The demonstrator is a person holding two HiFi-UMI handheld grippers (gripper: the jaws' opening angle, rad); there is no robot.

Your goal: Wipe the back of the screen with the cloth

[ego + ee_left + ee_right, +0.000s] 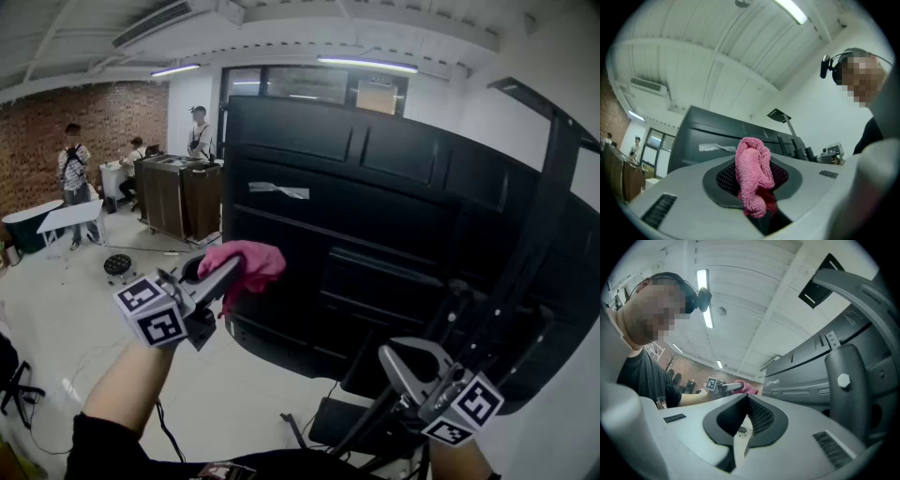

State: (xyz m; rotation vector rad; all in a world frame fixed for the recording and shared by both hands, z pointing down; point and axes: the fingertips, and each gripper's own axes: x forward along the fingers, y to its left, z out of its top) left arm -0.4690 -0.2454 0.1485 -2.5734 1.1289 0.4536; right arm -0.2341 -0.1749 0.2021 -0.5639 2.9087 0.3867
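Note:
The screen is a big black panel seen from behind, with a strip of tape on it, and it fills the middle of the head view. My left gripper is shut on a bunched pink cloth, held just off the screen's lower left edge. The left gripper view shows the cloth pinched between the jaws, with the screen behind it. My right gripper is low on the right by the screen's stand, shut and with nothing in it. In the right gripper view, the screen and the cloth lie ahead.
A black stand post slants up the right side of the screen, and its base rests on the floor below. At back left are a wooden counter, white tables, a small black stool and several people.

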